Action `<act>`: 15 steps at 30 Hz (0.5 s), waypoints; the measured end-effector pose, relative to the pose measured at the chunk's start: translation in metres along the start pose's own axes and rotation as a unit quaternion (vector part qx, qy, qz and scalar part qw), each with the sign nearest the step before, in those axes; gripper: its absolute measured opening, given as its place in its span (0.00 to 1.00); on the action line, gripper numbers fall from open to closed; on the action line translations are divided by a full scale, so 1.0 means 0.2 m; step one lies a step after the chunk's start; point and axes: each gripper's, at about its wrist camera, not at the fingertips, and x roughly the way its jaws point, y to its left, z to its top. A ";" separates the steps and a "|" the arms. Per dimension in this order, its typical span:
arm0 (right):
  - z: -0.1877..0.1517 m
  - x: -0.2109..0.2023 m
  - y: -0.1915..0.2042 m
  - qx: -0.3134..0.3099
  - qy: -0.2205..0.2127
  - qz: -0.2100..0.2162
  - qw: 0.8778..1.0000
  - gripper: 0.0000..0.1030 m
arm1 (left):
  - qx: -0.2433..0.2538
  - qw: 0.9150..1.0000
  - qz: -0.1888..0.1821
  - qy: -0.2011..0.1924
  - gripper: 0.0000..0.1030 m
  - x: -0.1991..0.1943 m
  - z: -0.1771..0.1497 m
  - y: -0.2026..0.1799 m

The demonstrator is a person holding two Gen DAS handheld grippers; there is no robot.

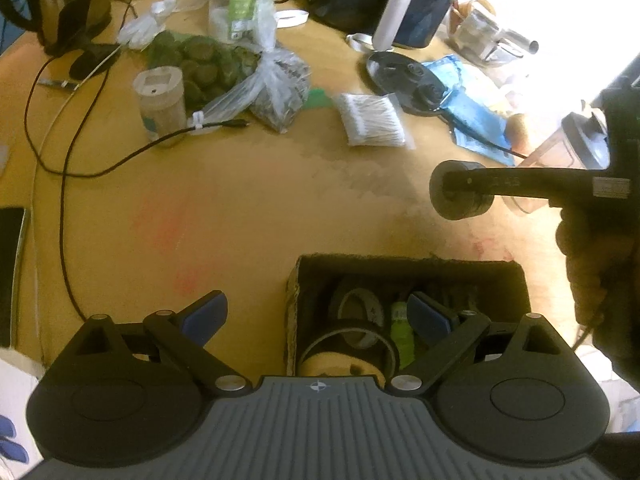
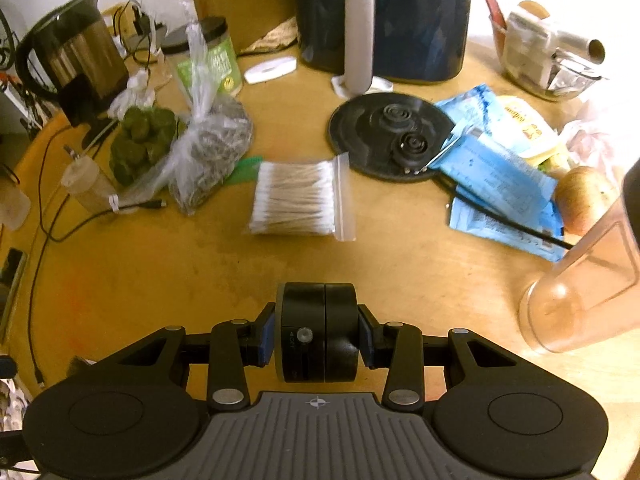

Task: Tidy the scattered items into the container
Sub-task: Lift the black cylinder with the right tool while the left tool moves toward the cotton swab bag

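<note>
My right gripper (image 2: 318, 336) is shut on a black cylindrical device (image 2: 320, 332) with an OFF marking, held above the wooden table. In the left wrist view the same black device (image 1: 460, 190) hangs at the right, above and beyond a dark open box (image 1: 408, 268). The box holds a tape roll (image 1: 352, 344) and a green item (image 1: 402, 328). My left gripper (image 1: 318, 318) is open and empty, its right finger over the box and its left finger over the table. A bag of cotton swabs (image 2: 298, 198) lies mid-table.
A black round lid (image 2: 388, 136), blue packets (image 2: 496, 184), an onion (image 2: 584, 196) and a clear cup (image 2: 580, 292) lie at the right. Plastic bags of greens (image 2: 180, 152), a kettle (image 2: 76, 56), cables (image 1: 64, 168) and a dark appliance (image 2: 384, 16) stand behind.
</note>
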 end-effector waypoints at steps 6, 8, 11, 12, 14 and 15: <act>0.00 -0.10 -0.01 0.013 -0.020 -0.001 1.000 0.42 | 0.011 1.000 -0.005 -0.005 0.95 0.00 0.05 0.00; 0.00 -0.14 -0.02 0.019 -0.028 -0.003 0.999 0.42 | 0.017 1.000 -0.008 -0.006 0.95 0.00 0.07 0.00; -0.01 -0.19 -0.02 0.029 -0.039 -0.006 0.999 0.42 | 0.026 1.000 -0.013 -0.007 0.95 0.01 0.10 -0.01; -0.01 -0.20 -0.03 0.033 -0.042 -0.006 0.999 0.42 | 0.029 0.999 -0.014 -0.008 0.95 0.01 0.11 -0.02; -0.02 -0.23 -0.03 0.040 -0.047 -0.009 0.998 0.42 | 0.036 0.999 -0.017 -0.009 0.95 0.01 0.13 -0.02; -0.02 -0.23 -0.04 0.042 -0.049 -0.011 0.998 0.42 | 0.040 0.999 -0.018 -0.009 0.95 0.02 0.14 -0.03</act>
